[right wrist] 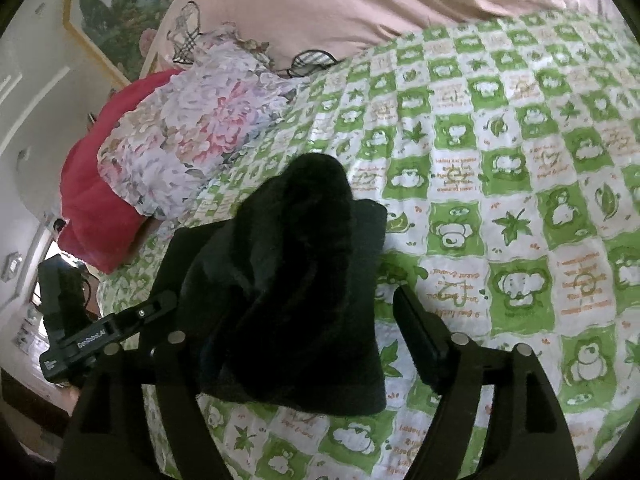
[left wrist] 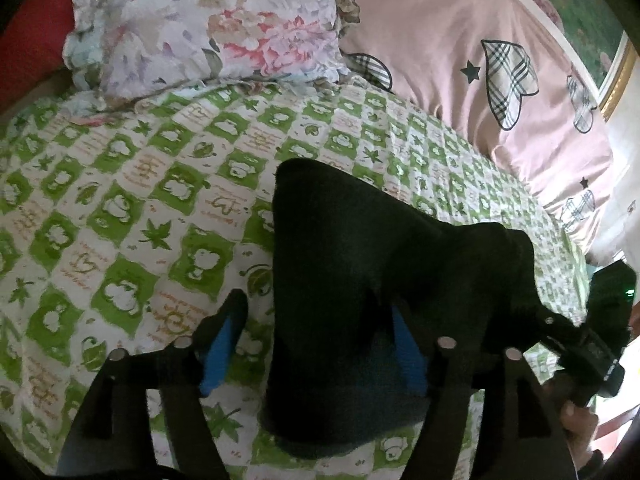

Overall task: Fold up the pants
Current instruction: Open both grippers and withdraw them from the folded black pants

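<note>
Both my grippers, left gripper and right gripper, stand released over the folded black pants; next, I judge, smoothing them.

You are looking at a bedsheet checked in green and white, printed with leaves and small cartoon animals, spread across the whole near area. At its far left edge lies a floral pillow with a red cushion just beyond it. A pink quilt with plaid hearts and stars touches the pillow's right side. Far right, a gold-framed picture hangs.
</note>
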Demonstrator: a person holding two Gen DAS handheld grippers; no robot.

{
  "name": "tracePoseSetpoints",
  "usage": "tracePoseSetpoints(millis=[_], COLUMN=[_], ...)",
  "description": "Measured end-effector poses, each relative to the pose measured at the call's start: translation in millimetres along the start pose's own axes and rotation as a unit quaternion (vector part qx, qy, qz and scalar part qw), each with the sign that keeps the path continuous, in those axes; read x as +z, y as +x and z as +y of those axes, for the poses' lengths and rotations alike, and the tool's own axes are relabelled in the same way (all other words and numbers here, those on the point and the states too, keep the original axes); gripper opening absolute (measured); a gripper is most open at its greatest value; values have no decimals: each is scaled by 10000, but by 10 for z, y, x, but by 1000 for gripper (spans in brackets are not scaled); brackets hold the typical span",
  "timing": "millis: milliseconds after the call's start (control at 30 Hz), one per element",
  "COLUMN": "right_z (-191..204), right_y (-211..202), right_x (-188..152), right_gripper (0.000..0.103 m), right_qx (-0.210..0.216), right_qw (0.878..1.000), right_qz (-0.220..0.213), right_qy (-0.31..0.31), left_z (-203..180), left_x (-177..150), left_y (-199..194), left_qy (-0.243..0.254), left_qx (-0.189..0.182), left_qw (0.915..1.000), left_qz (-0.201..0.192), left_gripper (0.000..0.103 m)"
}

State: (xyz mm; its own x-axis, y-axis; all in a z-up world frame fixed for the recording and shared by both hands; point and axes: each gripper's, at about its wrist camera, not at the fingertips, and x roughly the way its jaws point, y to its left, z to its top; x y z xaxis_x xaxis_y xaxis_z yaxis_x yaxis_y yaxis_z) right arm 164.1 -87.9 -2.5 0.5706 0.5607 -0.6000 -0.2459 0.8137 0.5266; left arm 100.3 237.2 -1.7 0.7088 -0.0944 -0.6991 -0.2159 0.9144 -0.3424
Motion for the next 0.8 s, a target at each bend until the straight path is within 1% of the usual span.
tracePoseSetpoints(millis=[100,233,333,467,700,800], right_z=[88,207,290,404,542,600], right_y=[-103,-221,-279,-353,-488,-504], right_x=[-20,-52,-98,-207,-387,-463], right_gripper=[86,88,90,92,98,101], right_qx=[-52,-154,-240,-489,-605,-704], right_qw=[9996,9981,9963,9918,9852,9811], right_qz=[-157,-303,-344,-412,-570,-599], right_qy=[-207,-521,-753,-1107,-1499,-1698], left_z=[-5,-14,-32,-55,-188,-247], left_x=[-50,-131,-192,-288,-444,-515], left_y=[-59,-122,-167,-250,-400,-461], left_qy=[22,35,61,122,509,700], left_qx=[61,125,277,441,714,859], left_qw=[10000,9999,9996,9988,9955,9929], left_qz=[-27,-41,-70,-147,-346,-431], left_gripper=[79,79,80,80,81,82])
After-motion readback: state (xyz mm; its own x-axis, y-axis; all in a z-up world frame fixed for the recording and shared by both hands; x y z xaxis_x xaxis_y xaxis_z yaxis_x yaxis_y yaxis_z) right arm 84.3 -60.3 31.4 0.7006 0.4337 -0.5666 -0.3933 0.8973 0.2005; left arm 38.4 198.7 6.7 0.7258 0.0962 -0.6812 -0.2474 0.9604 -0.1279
